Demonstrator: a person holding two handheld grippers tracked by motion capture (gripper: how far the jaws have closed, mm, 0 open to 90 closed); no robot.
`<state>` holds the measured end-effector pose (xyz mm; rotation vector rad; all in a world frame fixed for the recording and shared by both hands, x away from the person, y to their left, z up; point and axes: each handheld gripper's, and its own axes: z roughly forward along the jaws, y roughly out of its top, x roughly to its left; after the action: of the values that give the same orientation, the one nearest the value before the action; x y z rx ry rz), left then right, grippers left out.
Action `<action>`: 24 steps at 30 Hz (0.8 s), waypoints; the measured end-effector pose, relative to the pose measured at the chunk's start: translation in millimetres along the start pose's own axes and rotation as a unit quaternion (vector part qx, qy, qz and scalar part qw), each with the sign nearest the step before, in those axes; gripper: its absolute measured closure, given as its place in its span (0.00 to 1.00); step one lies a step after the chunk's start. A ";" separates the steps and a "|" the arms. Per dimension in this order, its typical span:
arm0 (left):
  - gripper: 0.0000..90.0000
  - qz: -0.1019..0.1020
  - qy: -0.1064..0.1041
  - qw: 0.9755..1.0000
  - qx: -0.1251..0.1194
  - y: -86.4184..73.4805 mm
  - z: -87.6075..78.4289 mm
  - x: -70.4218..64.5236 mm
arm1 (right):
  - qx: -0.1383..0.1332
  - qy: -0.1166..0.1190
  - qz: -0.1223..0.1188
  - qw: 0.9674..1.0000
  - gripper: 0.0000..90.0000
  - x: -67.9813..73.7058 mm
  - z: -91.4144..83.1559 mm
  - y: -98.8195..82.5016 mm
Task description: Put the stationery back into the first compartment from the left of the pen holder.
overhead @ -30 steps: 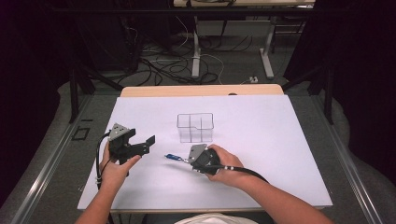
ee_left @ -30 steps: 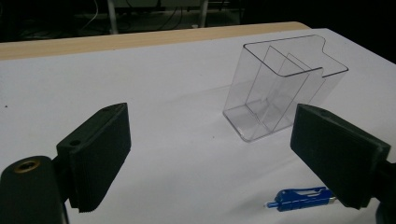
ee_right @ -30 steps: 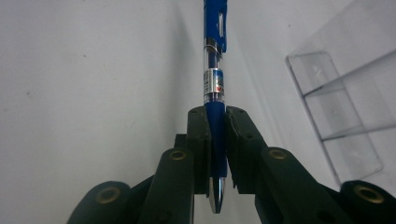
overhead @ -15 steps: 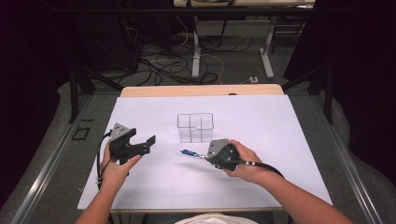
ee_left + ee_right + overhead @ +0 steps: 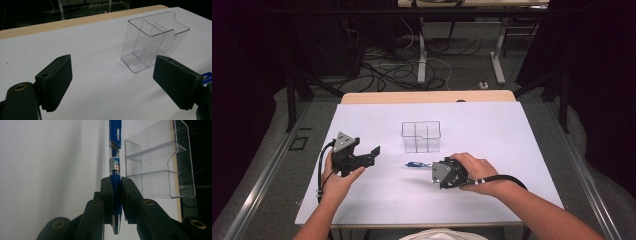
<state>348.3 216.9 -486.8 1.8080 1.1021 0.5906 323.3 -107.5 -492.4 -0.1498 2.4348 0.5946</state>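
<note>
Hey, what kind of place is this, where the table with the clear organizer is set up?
Probably a lab or recording workspace, not a home. A white-covered table stands in a dark room, loose cables trail over the floor behind it, and metal desk legs stand farther back.

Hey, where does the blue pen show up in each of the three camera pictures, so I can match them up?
High view: the blue pen lies level at centre, sticking out leftward from the right gripper.
Left gripper view: a blue sliver at the right edge, behind the right-hand jaw.
Right gripper view: upright at centre, clamped between the jaws.
Shared landmark: the clear divided holder.
</note>
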 end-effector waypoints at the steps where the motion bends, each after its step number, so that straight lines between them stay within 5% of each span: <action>1: 0.17 0.001 0.000 1.000 0.001 0.0 0.1 -0.5 | -0.001 -0.009 -0.009 1.000 0.90 1.1 -0.6 1.4; 7: 0.17 0.020 0.004 1.000 0.003 0.4 1.3 -3.2 | -0.001 -0.034 -0.077 0.996 0.90 6.0 -2.2 8.4; 14: 0.17 0.050 0.020 0.998 0.020 0.8 3.4 -7.3 | 0.017 -0.065 -0.173 0.983 0.90 9.5 -1.8 14.4; 18: 0.18 0.069 0.023 0.997 0.021 1.7 4.2 -10.0 | 0.033 -0.059 -0.177 0.982 0.90 10.9 -2.4 16.2; 24: 0.18 0.075 0.006 0.997 0.030 5.4 4.2 -13.6 | 0.017 -0.068 -0.186 0.980 0.90 9.6 -0.6 18.5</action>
<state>347.2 202.1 -483.3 1.9539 1.0067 0.6647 310.8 -90.9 -490.6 -0.5217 2.2059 0.3815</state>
